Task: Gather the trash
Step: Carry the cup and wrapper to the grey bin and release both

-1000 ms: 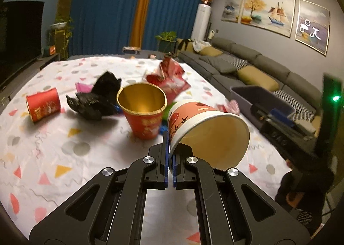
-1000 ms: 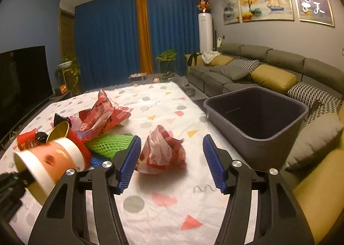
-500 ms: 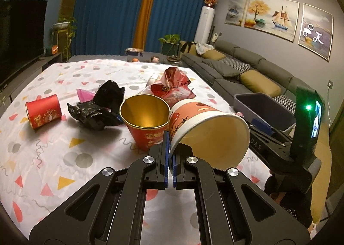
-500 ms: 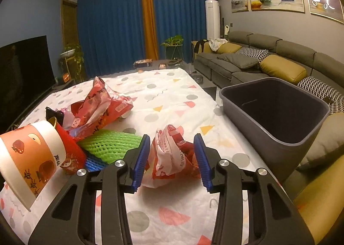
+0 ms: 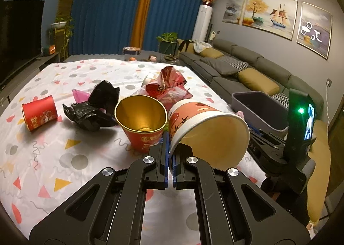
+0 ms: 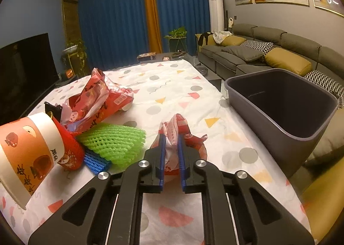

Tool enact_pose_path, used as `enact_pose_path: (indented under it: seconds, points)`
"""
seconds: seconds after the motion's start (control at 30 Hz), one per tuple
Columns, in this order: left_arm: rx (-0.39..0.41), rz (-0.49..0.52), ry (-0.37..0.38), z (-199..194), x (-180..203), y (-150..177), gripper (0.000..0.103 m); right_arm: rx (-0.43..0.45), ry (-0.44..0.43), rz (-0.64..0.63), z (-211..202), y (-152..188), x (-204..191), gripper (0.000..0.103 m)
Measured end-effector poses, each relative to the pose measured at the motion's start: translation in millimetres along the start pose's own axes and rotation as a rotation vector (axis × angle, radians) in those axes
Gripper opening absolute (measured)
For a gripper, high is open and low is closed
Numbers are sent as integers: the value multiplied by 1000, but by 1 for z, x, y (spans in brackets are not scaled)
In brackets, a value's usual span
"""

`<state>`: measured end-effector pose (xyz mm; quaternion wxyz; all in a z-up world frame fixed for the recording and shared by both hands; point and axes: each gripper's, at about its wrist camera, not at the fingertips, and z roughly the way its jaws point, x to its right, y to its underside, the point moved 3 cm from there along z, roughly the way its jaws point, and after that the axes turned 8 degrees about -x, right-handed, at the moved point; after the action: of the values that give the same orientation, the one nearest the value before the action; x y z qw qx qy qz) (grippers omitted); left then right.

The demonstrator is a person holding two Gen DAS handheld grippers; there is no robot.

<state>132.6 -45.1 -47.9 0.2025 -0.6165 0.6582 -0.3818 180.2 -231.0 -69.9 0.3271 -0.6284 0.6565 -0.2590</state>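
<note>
Right fingers (image 6: 172, 152) pinch the crumpled wrapper (image 6: 175, 131), light and soft, near the bed's right edge; left fingers (image 5: 170, 154) clamp the paper cup (image 5: 206, 128) rim, easily crushed

cups x3 (image 5: 207, 131) | wrappers x2 (image 6: 182, 137) | bin x1 (image 6: 279, 103)

Your left gripper (image 5: 169, 159) is clamped almost fully together, its blue pads pinching the rim wall of the paper cup (image 5: 206, 128), which tips sideways with its mouth toward you. Your right gripper (image 6: 172, 148) has its fingers drawn narrow around the crumpled red-and-white wrapper (image 6: 175, 133), pads pressing both sides.
</note>
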Motion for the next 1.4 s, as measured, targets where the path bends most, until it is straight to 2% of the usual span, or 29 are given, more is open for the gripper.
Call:
enact_pose_path:
  seconds: [0.37, 0.7, 0.97, 1.17, 1.4]
  points:
    - [11, 38, 41, 1, 24, -10, 2, 126, 23, 25, -55, -9, 27, 11]
    - [9, 99, 131, 20, 78, -35, 2, 228, 124, 56, -91, -21, 69, 11]
    - [17, 154, 186, 49, 133, -62, 2, 274, 206, 101, -95, -34, 107, 11]
    - [-20, 166, 212, 86, 164, -80, 2, 295, 252, 133, -89, -45, 136, 11]
    - [-68, 182, 255, 126, 194, -88, 2, 280, 260, 156, -74, -50, 161, 11]
